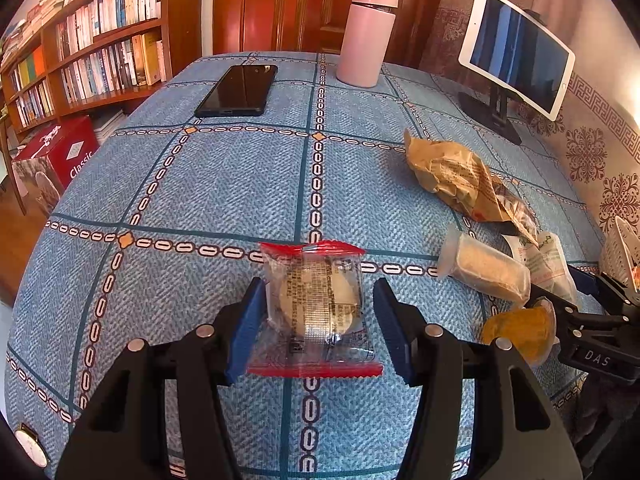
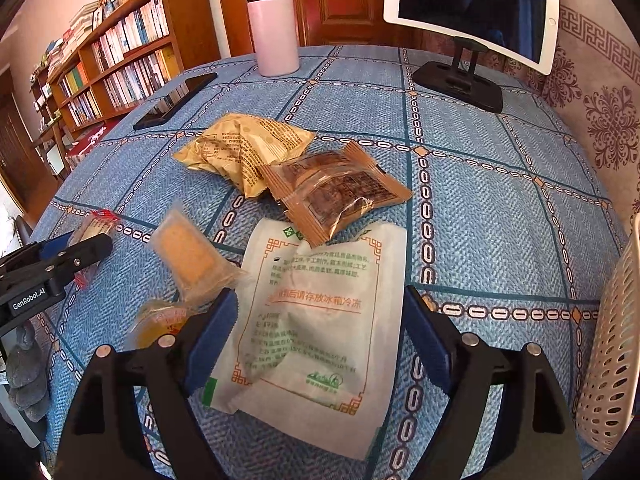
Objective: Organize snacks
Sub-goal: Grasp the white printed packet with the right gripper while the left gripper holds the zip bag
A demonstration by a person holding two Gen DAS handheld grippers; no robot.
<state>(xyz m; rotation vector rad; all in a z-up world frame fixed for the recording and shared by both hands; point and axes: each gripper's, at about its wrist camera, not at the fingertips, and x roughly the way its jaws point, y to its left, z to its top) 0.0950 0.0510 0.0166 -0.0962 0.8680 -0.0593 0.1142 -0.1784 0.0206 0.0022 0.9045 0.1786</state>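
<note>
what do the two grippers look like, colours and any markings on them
Both match. The left gripper and right gripper each have two black plastic arms with cut-out slots and round silver rivets, ending in fingers lined with blue ribbed pads. Seen from the side, the left gripper carries white "GenRobot.AI" lettering and the right one reads "DAS". No cables or sleeves show.

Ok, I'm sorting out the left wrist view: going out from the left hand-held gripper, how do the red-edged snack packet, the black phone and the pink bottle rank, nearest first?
1. Red-edged snack packet: between the open jaws of the left hand-held gripper.
2. Black phone: far left on the table.
3. Pink bottle: far edge, right of the phone.
</note>
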